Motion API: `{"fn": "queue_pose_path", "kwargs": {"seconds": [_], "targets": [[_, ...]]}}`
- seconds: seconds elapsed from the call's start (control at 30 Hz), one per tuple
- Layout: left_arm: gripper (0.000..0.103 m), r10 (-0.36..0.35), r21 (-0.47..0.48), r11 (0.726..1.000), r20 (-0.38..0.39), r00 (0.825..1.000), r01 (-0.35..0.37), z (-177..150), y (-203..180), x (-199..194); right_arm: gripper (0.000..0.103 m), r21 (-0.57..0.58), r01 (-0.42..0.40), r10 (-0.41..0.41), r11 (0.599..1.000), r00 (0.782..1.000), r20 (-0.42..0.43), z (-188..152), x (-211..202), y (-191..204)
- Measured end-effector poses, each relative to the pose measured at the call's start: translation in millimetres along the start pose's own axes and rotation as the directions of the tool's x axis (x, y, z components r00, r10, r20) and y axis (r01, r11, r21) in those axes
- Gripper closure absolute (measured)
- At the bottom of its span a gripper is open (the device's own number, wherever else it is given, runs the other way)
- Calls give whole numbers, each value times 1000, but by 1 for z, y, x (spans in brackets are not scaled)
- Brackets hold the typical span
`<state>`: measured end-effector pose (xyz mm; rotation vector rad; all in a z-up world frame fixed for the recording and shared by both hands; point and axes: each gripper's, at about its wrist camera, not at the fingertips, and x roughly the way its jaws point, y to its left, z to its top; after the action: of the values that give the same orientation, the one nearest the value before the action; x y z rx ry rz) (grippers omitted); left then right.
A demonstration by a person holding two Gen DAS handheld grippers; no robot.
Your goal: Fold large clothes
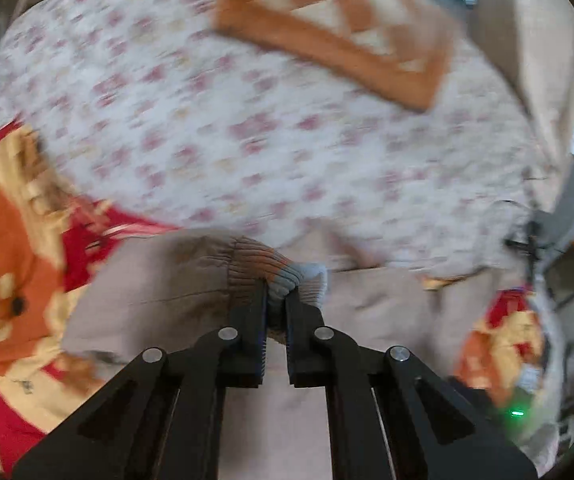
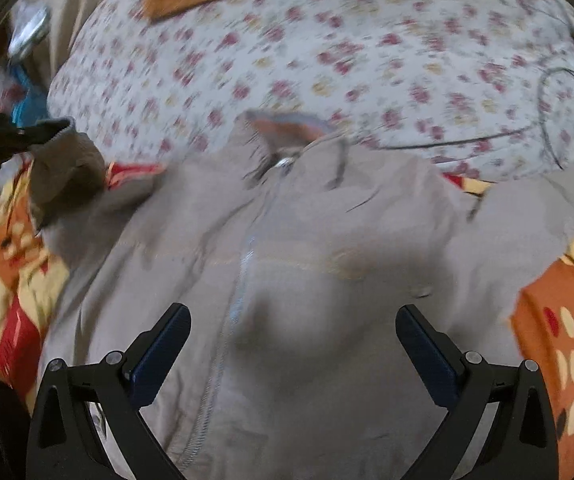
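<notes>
A beige zip-up jacket [image 2: 307, 248] lies spread front-up on a bed, its zipper [image 2: 243, 272] running down the middle and its collar [image 2: 287, 128] at the far end. My left gripper [image 1: 277, 300] is shut on the jacket's ribbed sleeve cuff [image 1: 283, 276] and holds it above the fabric; it shows at the left edge of the right wrist view [image 2: 27, 136] with the sleeve hanging from it. My right gripper [image 2: 293, 336] is open and empty, hovering over the jacket's lower front.
A white floral quilt [image 2: 327, 60] lies beyond the jacket, with an orange checked cloth [image 1: 339, 24] on it. A red, orange and cream patterned bedcover [image 1: 11, 280] lies under the jacket. A dark cable [image 2: 487, 136] crosses the quilt at right. Clutter stands beside the bed's right side [image 1: 567, 280].
</notes>
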<state>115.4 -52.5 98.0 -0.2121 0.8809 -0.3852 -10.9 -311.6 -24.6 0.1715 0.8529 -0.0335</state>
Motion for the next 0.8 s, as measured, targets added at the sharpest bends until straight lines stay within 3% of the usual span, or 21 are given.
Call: {"fn": "queue_pose_path", "kwargs": {"seconds": [0.1,0.27,0.47,0.57,0.6,0.67,0.73,0.77,0.8], "targets": [[98,-104,27,994,2,995,104,8,-53,3,0,57,27,-28,998,999,15,7,-8,-23],[98,-185,40,981,-49,981,187,-1,-123,66,0,154,55,-59,987,998,21,12,-18,-61],[95,-286,-17,958,-119,951,286,-33,-152,132,0,262,82,-81,962,997,-14,12,-17,-97],[62,-314,-26,949,-169,934,314,-48,-149,138,0,294,75,-67,953,997,-37,11,-12,-105],[50,-307,-16,951,-173,936,309,-50,-147,137,0,297,72,-62,952,997,-42,10,-11,-106],[47,-265,28,962,-164,950,273,-53,-133,122,0,288,68,-59,955,997,-40,10,-10,-104],[35,-215,69,971,-152,965,227,-57,-110,103,0,274,58,-50,960,998,-36,11,-9,-101],[32,-181,85,977,-143,973,194,-61,-102,99,0,264,52,-44,963,998,-33,12,-8,-99],[29,-98,108,988,-120,988,111,-67,-82,86,0,258,52,-45,965,999,-31,11,-7,-98]]}}
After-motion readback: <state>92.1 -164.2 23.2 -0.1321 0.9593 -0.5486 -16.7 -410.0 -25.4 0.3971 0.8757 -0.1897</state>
